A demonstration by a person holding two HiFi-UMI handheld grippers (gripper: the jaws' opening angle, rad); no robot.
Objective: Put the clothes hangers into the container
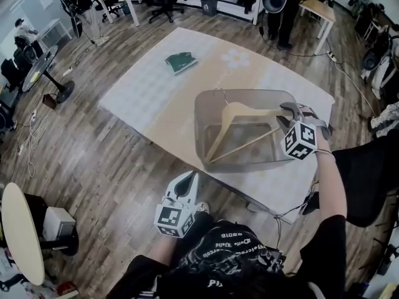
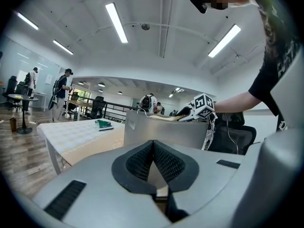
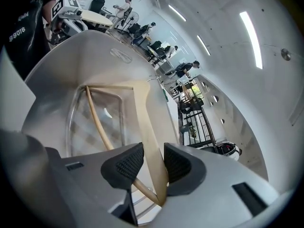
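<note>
— Over container (image 1: 201,126), right-hand side: right gripper (image 1: 288,111), half-closed, clamped on shoulder of wooden hanger (image 1: 240,113). Angled down inside container; bar possibly short of floor, hard to tell.
— And left gripper (image 1: 187,182)?
— Near side of container, well apart; jaws together, nothing held.
— Handling note?
— Lower to container floor, hook clear of rim, then release.

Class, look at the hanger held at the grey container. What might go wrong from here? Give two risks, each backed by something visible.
1. The right gripper has its jaws on only one end of the wooden hanger, so the hanger may swing or slip on the way down.
2. Its metal hook sits close to the rim of the container and may catch there, leaving the hanger propped up rather than inside.
</note>
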